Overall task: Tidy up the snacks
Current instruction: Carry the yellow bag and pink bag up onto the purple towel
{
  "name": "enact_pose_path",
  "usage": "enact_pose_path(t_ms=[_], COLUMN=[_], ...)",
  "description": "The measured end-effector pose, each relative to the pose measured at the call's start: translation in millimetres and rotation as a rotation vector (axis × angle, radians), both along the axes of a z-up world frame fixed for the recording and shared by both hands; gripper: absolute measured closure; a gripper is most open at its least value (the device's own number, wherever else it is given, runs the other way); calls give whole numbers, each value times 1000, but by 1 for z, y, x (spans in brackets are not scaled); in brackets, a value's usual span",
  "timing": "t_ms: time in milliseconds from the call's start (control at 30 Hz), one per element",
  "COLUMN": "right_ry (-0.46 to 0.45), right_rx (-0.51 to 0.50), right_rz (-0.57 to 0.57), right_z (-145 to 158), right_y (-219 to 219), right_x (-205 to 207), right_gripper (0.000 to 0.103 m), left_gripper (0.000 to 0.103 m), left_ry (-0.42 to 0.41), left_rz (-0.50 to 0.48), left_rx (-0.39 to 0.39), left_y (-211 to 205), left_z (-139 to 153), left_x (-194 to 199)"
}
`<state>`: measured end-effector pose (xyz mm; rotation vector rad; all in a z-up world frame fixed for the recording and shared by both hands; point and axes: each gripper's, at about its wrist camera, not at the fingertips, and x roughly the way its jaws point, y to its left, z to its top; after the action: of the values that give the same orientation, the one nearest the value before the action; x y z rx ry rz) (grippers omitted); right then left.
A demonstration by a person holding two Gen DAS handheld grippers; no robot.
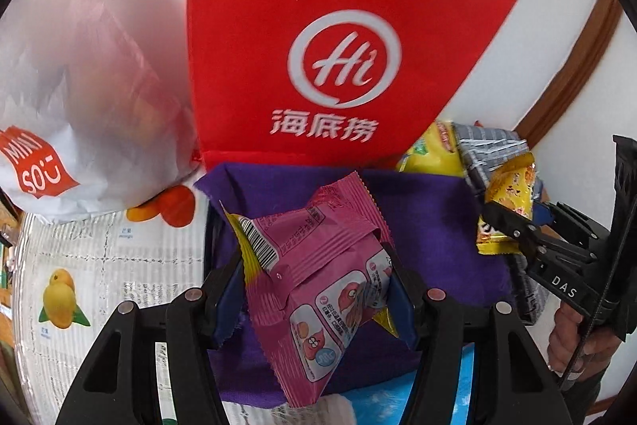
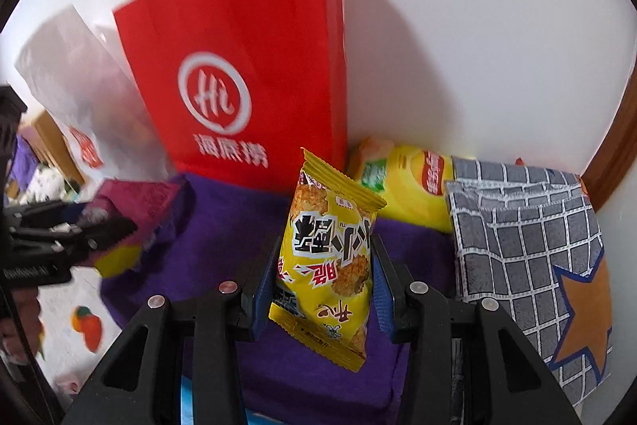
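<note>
Snacks are mid-sorting. Left gripper (image 1: 314, 289) clamps a pink snack packet (image 1: 318, 277), right gripper (image 2: 322, 281) a yellow rice-cracker packet (image 2: 326, 257) (neither placed); ahead, chips (image 2: 414, 186) wait beside the red bag (image 2: 247, 74)

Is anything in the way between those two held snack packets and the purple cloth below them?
Nothing visible. The pink packet in the left tongs and the yellow packet in the right tongs hang over bare purple cloth.

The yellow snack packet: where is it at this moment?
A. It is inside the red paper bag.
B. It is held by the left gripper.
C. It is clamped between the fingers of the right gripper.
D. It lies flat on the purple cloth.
C: the right gripper pinches the yellow snack packet from both sides, above the purple cloth; the left gripper holds a pink packet.
</note>
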<state>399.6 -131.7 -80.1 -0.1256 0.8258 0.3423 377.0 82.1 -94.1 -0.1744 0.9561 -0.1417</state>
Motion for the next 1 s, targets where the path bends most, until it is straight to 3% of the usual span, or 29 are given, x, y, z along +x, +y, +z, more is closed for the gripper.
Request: enact_pose_path(t_ms=[300, 1000], right_ry=[44, 159], right_rx=[-24, -97], right_rz=[-10, 34], right_z=[-18, -52], right_y=[-8, 9], right_x=[12, 21], right_gripper=[60, 60], left_gripper=[43, 43], left_ry=[32, 121], left_rz=[46, 19], left_rx=[-26, 11], left_y=[19, 1], left_z=[-11, -35], left_x=[7, 17])
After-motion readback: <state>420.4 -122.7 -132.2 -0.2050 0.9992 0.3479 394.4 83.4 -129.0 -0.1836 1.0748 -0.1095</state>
